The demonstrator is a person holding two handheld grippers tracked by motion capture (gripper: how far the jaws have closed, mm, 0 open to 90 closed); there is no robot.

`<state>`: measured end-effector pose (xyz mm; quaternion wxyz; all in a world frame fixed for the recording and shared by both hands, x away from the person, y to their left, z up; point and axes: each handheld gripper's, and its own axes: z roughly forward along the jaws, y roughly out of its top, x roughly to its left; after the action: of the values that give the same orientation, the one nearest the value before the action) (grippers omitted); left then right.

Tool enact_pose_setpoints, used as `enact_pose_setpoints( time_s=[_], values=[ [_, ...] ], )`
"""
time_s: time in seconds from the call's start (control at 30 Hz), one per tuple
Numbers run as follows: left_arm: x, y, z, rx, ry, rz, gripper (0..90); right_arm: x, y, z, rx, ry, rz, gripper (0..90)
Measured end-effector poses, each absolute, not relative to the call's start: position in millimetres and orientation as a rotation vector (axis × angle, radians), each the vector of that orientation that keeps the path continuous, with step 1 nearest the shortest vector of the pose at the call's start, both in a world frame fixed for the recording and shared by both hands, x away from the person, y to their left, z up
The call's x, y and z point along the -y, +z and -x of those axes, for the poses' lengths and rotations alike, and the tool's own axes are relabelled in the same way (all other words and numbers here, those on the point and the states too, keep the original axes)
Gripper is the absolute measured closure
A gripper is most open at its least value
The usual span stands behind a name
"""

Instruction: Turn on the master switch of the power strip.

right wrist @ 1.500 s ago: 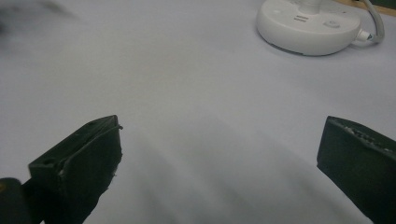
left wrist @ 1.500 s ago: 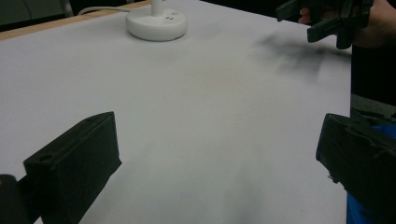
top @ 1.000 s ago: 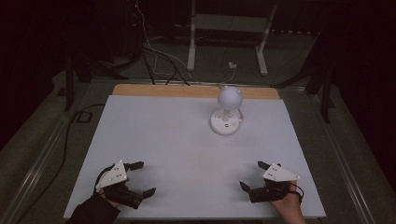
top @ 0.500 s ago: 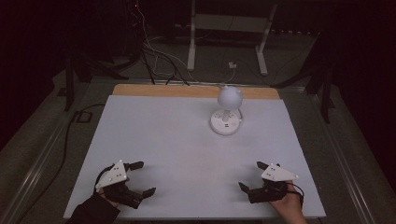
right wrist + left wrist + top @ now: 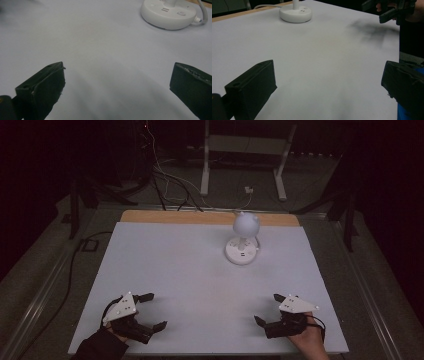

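Note:
A small white desk lamp [image 5: 243, 237] with a round head stands on a round base toward the far right of the white table [image 5: 190, 270]. Its base [image 5: 295, 13] appears in the left gripper view at top, and again as the base [image 5: 168, 13] at the upper right of the right gripper view. My left gripper [image 5: 152, 311] rests near the front left edge, open, nothing between its jaws. My right gripper [image 5: 267, 309] rests near the front right edge, also open and holding nothing. The other hand's gripper [image 5: 387, 11] appears at the top right of the left gripper view.
A wooden strip [image 5: 200, 218] runs along the table's far edge. Behind it are cables [image 5: 165, 180] on the floor and a white stand frame [image 5: 245, 160]. A cable [image 5: 202, 10] leaves the lamp base. Dark surroundings ring the table.

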<state>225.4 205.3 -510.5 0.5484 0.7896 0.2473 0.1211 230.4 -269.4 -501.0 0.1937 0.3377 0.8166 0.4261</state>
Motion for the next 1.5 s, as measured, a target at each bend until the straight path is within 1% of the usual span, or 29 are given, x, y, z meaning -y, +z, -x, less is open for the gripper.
enact_pose_setpoints(
  time_s=[0.47,1.17,1.5],
  values=[
    [-205.3,-510.4,-225.5,-0.590,0.285,-1.867,0.0,258.0,-482.2,-235.3,-2.310,1.244,-0.967,0.0],
    [-206.1,-509.1,-224.7,-0.593,0.287,-1.855,0.0,241.1,-442.6,-266.7,-2.263,1.293,-0.915,0.0],
    [-206.3,-508.9,-224.7,-0.592,0.284,-1.853,0.0,241.7,-435.2,-281.3,-2.246,1.300,-0.931,0.0]
  ],
)
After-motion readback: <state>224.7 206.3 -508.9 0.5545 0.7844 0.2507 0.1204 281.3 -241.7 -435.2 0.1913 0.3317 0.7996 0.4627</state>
